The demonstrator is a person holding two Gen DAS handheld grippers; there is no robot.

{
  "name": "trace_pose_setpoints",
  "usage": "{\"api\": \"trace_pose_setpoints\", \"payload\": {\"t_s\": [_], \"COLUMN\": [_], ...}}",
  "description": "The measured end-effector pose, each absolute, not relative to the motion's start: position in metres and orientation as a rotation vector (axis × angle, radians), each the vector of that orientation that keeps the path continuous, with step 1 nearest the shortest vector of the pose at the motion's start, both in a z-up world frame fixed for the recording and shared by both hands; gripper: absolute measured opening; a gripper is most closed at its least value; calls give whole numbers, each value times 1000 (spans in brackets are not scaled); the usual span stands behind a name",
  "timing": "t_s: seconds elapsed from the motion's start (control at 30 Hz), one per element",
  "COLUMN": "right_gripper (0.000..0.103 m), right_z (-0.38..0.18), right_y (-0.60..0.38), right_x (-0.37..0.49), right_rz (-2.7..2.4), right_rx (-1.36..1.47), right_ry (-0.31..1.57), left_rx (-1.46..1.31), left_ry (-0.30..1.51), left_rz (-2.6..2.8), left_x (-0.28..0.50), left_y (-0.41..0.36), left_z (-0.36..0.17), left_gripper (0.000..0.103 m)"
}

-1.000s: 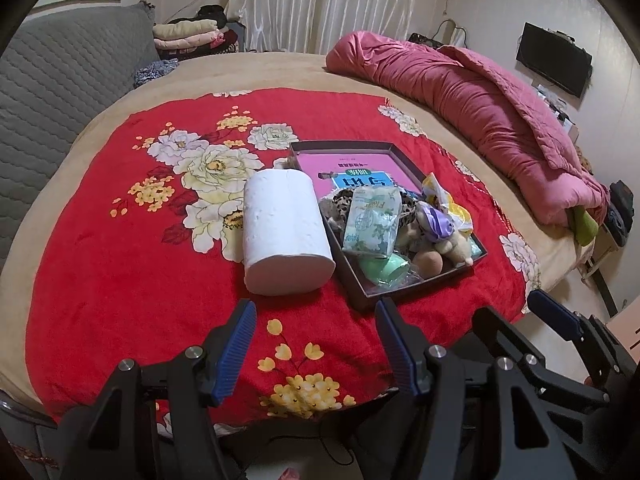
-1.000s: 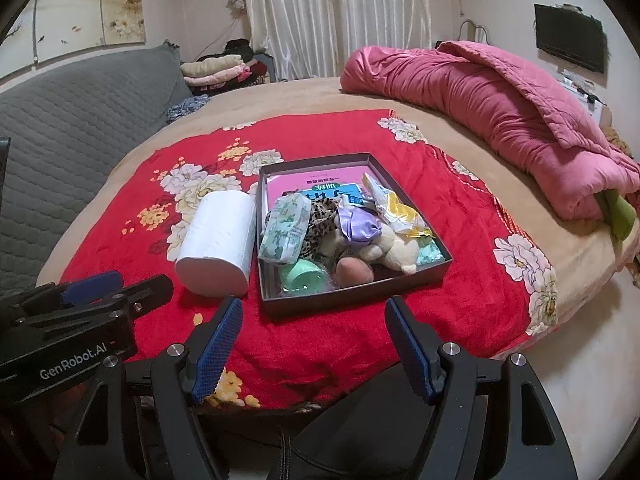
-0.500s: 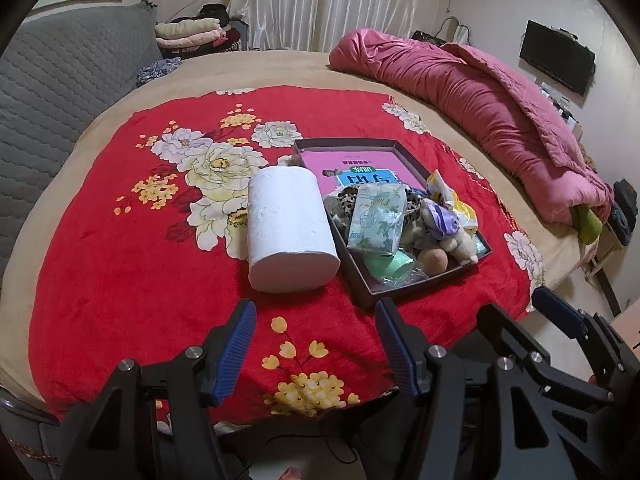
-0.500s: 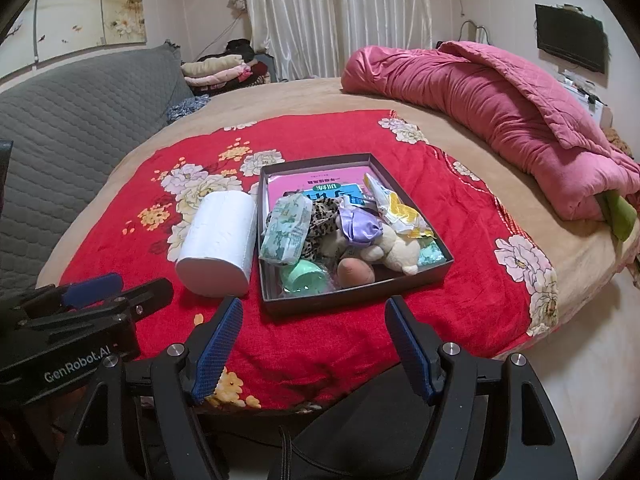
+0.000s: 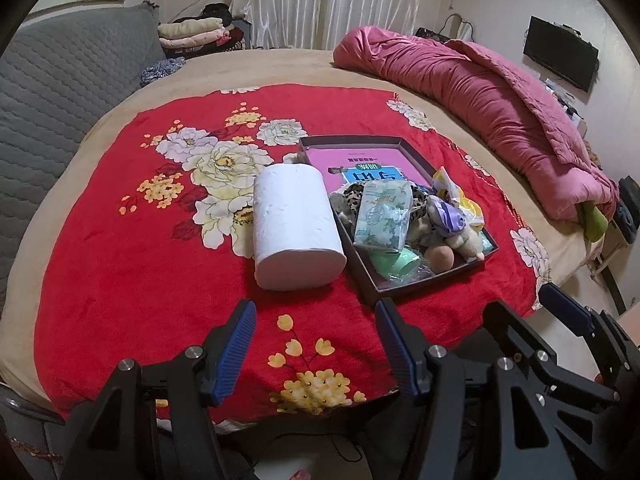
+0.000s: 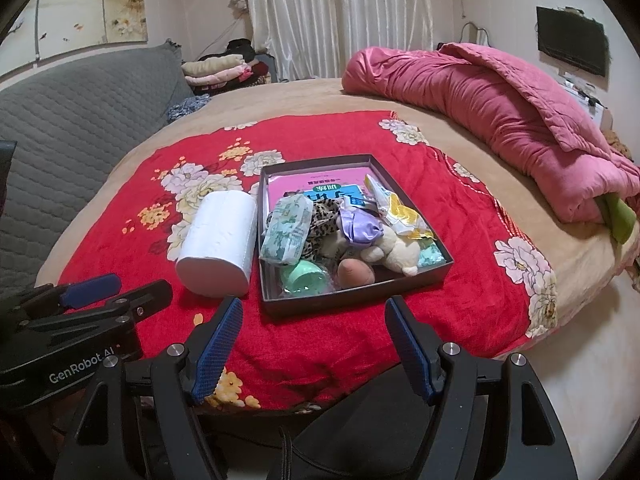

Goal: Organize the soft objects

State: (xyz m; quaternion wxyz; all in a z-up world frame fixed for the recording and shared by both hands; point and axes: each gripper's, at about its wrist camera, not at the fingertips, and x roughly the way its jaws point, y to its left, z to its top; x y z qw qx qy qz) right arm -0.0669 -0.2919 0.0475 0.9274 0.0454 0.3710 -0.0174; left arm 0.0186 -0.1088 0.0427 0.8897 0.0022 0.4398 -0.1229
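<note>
"GenRobot.AI" is showing in white on the left gripper [image 6: 86, 292]. Inside the box [image 6: 352, 304], the pink booklet [image 6: 320, 186] is showing upside-down print, unreadable.

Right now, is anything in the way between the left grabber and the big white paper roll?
No, nothing visible. Only bare red blanket lies between the open left gripper and the paper roll. The box of soft things sits beside the roll, off to the side.
</note>
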Motion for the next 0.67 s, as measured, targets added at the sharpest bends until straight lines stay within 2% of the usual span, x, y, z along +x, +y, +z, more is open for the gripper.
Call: {"api": "trace_pose_setpoints", "payload": {"t_s": [0.67], "right_gripper": [75], "right_z": [46], "right_y": [-289], "right_x": [-65], "right_rz": [-35], "right_rx": [83], "right_ry": [764], "left_rx": [17], "left_ry": [904], "left_rz": [-227], "left_x": [20], "left_y": [-106], "left_z": [41], "left_gripper": [61]}}
